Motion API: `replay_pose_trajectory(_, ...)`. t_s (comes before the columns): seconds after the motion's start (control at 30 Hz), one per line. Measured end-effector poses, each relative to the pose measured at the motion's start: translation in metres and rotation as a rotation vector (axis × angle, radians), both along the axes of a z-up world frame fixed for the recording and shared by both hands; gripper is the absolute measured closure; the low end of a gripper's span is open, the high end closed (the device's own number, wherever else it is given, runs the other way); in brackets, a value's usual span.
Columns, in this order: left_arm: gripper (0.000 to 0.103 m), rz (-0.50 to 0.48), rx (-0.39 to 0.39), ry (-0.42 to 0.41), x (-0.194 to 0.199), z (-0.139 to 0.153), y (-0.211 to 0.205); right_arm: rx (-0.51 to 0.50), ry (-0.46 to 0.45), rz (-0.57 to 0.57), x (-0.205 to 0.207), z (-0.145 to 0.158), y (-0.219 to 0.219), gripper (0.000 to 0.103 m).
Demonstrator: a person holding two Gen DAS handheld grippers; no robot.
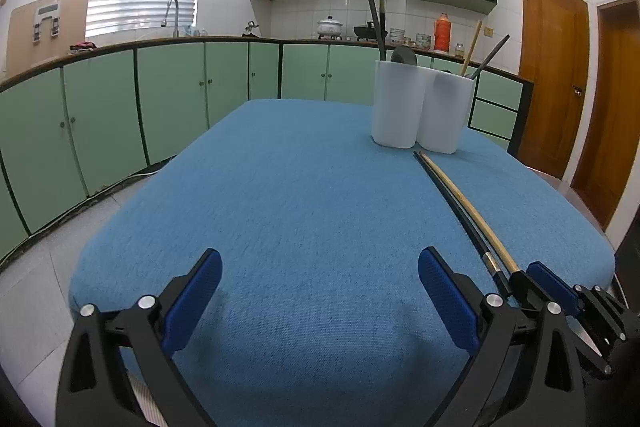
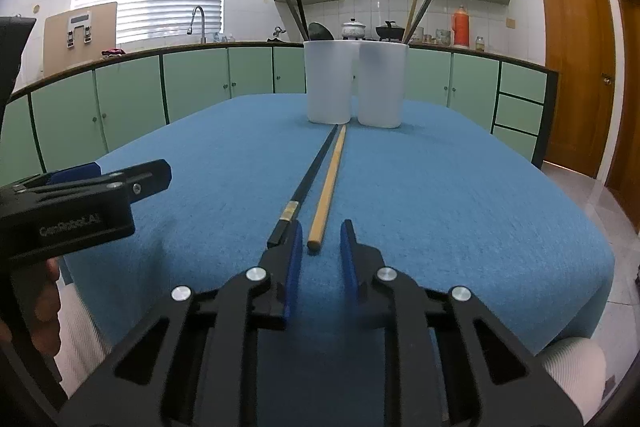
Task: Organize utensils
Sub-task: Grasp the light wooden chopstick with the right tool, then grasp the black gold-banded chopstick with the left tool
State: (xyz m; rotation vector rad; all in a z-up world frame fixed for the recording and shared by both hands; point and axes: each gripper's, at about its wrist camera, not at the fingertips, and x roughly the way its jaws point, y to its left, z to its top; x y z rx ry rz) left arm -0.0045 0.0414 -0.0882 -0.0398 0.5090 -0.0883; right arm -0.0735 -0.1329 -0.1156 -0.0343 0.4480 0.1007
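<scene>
A black chopstick [image 2: 310, 175] and a light wooden chopstick [image 2: 328, 187] lie side by side on the blue table [image 2: 440, 195], pointing at two white holder cups [image 2: 330, 83] [image 2: 380, 85] that hold several utensils. My right gripper [image 2: 320, 245] is open, its blue pads either side of the wooden chopstick's near end, not closed on it. My left gripper [image 1: 320, 275] is open and empty over the table's near edge, left of the chopsticks [image 1: 460, 207]. The right gripper shows at the far right of the left wrist view [image 1: 536, 279].
Both cups [image 1: 400, 107] stand at the table's far side. Green kitchen cabinets [image 1: 160, 99] and a counter run behind, wooden doors [image 1: 556, 67] at right. The left gripper's body [image 2: 80, 199] sits left of the right gripper. Tiled floor surrounds the table.
</scene>
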Motion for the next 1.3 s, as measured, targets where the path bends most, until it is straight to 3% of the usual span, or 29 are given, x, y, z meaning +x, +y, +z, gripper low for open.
replay_pose_trajectory(0.2,0.007,-0.007,0.002,-0.004,-0.003,0.000,-0.003,0.000,-0.017,-0.020,0.005,-0.003,0.001,0.088)
replay_pose_trajectory(0.33,0.007,-0.011,0.002,-0.007,-0.005,0.001,-0.005,0.011,-0.019,-0.027,0.006,-0.003,-0.002,0.096)
replay_pose_trajectory(0.77,0.007,-0.052,0.003,-0.014,-0.009,0.002,-0.027,0.059,-0.027,-0.124,0.000,0.003,-0.038,0.097)
replay_pose_trajectory(1.3,0.023,-0.179,0.032,0.001,-0.004,-0.010,-0.093,0.089,-0.048,-0.209,-0.005,0.004,-0.085,0.097)
